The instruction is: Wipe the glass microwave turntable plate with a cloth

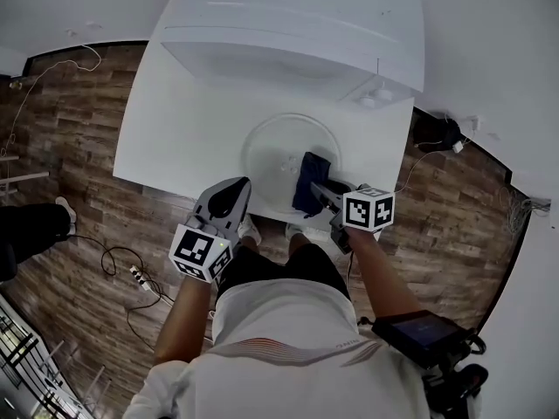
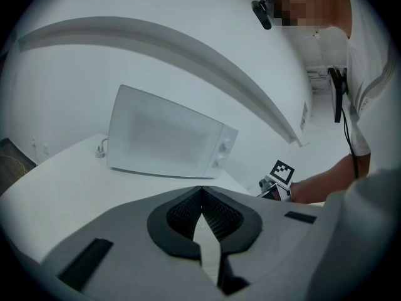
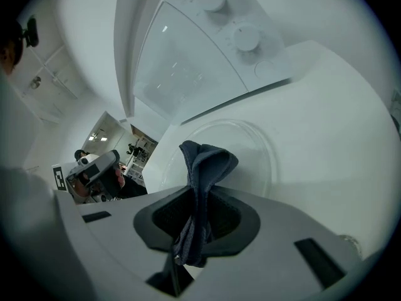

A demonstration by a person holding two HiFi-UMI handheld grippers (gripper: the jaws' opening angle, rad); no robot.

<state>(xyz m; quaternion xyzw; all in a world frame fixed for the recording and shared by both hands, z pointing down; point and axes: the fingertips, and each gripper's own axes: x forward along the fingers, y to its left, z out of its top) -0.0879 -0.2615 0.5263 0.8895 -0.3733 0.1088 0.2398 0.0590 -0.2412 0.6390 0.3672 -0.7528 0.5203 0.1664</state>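
The clear glass turntable plate (image 1: 278,151) lies flat on the white table (image 1: 175,138) in front of the microwave; its rim also shows in the right gripper view as the plate (image 3: 250,137). My right gripper (image 1: 318,187) is shut on a dark blue cloth (image 1: 311,180), which hangs over the plate's near right part. The cloth (image 3: 205,162) stands bunched up between the jaws of the right gripper (image 3: 199,199). My left gripper (image 1: 236,188) hovers at the table's front edge, left of the plate, shut with nothing in it; in its own view the left gripper (image 2: 200,192) has its tips touching.
A white microwave (image 1: 293,37) stands at the back of the table, door shut, knobs (image 3: 245,37) on its right. Wood floor (image 1: 79,138) surrounds the table, with a cable and power strip (image 1: 135,276) at the left. The person's legs stand against the front edge.
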